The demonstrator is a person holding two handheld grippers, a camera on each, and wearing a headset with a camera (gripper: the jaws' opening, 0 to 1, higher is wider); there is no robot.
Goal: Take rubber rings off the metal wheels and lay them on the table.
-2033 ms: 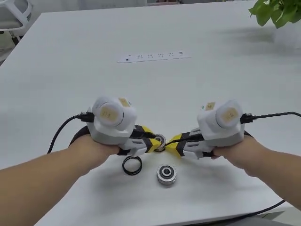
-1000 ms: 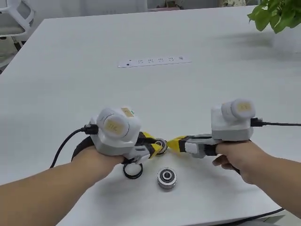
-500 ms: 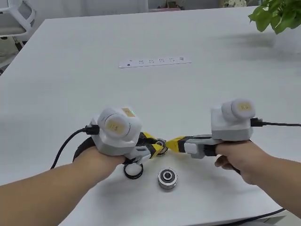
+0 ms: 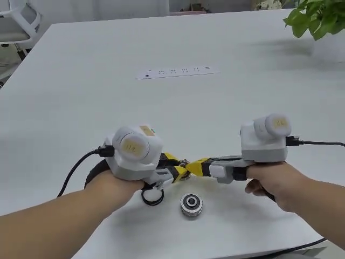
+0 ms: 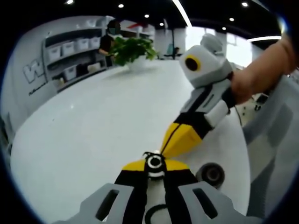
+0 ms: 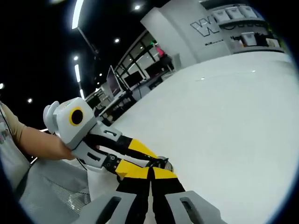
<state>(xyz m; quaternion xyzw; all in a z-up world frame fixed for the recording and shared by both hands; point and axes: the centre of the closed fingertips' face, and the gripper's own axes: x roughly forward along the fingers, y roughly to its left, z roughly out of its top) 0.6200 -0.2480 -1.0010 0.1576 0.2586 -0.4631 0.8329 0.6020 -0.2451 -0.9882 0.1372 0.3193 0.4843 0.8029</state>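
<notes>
The white desk [image 4: 242, 81] lies bare across its middle and toward its left and right edges, with open room for either hand. Near the far edge a flat white power strip [image 4: 178, 70] lies crosswise, and a green leafy plant [image 4: 315, 16] crowds the far right corner. By the near edge a loose black rubber ring [image 4: 152, 197] and a rubber-rimmed metal wheel [image 4: 191, 204] lie near each other. Just above them the left gripper [image 4: 180, 171] and right gripper [image 4: 195, 166] meet at a small metal wheel [image 5: 154, 162], barring the way between.
</notes>
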